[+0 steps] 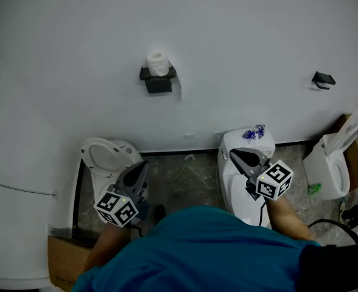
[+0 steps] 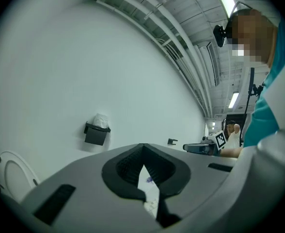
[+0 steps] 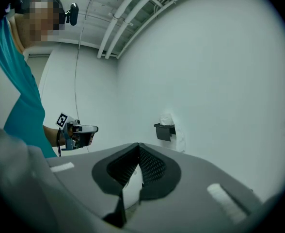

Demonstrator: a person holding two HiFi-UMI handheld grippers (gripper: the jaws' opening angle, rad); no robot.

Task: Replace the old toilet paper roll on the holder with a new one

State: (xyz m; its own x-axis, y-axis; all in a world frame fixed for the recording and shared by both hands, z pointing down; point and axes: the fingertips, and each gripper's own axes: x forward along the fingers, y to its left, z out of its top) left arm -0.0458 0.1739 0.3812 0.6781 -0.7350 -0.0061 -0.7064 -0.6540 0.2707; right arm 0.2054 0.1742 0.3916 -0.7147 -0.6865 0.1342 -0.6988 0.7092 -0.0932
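Room: white wall | roll on holder, upper centre | left hand-held gripper and right hand-held gripper: jaws together, empty, low in frame | step: likely reaching for roll; next: open jaws, grasp it.

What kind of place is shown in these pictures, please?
Likely a makeshift washroom or test area: several toilets along a white wall, a wall-mounted paper holder with a roll, bare ceiling pipes.

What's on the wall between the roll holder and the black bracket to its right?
Nothing; head view shows bare wall from roll holder to black bracket.
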